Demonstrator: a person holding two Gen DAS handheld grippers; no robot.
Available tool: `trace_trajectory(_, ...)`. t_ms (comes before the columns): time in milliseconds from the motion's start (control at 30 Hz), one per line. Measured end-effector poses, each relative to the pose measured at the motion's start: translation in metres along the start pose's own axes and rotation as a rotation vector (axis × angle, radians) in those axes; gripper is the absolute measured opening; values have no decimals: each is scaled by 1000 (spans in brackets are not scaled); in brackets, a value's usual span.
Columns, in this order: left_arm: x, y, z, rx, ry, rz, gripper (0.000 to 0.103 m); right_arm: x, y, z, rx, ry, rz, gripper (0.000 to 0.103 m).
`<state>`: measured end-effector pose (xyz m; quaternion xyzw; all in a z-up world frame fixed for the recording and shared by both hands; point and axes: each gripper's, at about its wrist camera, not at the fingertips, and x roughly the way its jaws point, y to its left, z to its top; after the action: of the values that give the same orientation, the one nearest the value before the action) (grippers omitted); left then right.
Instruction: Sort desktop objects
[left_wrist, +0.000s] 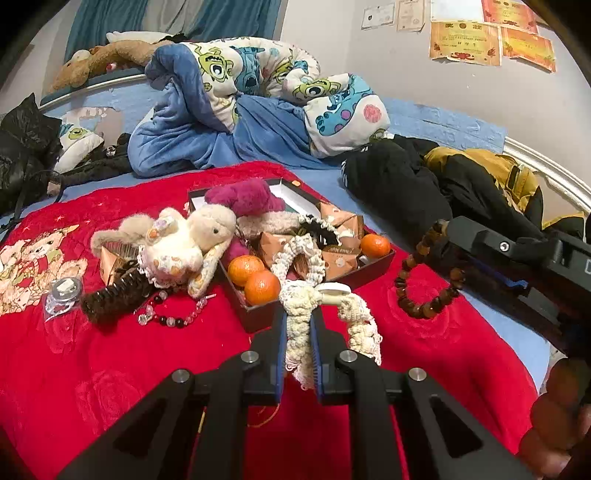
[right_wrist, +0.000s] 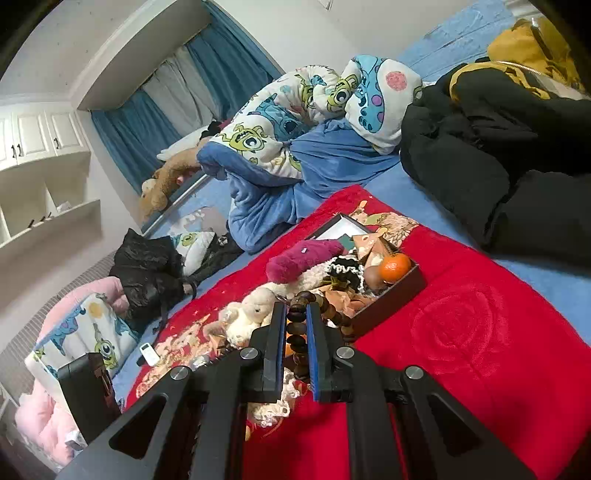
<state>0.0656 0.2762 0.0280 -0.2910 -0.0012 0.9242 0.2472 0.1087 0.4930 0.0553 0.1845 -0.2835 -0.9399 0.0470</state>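
Left tool is clamped on a cream crochet scrunchie, held just in front of the dark box with tangerines on the red blanket. Right tool grips a brown bead bracelet, lifted beside that box.

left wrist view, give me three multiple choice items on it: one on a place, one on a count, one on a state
1. Where do the tangerines lie?
A in the dark box
B on the black coat
C on the blue quilt

2. How many tangerines show?
A one
B three
C five

3. What do the left tongs hold?
A nothing
B cream crochet piece
C clear bead bracelet

Answers:
1 A: the tangerines sit inside the dark box.
2 B: two at the near corner, one at the right.
3 B: the left tongs are shut on the cream crochet piece.
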Motion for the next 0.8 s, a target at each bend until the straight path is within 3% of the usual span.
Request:
trace_trajectory(200,10,0,14,10,-22,-9,12,18,6,14,-58,-1,9,12)
trace_trajectory(400,32,3,49,35,-60,-1,12,48,1,38,-101,-19,39,12)
trace_trajectory(633,85,16,73,14,-97,-5,12,104,-24,56,-73,-9,143,12)
trace_trajectory(800,117,21,65,16,-44,40,12,131,-45,54,-47,-10,134,12)
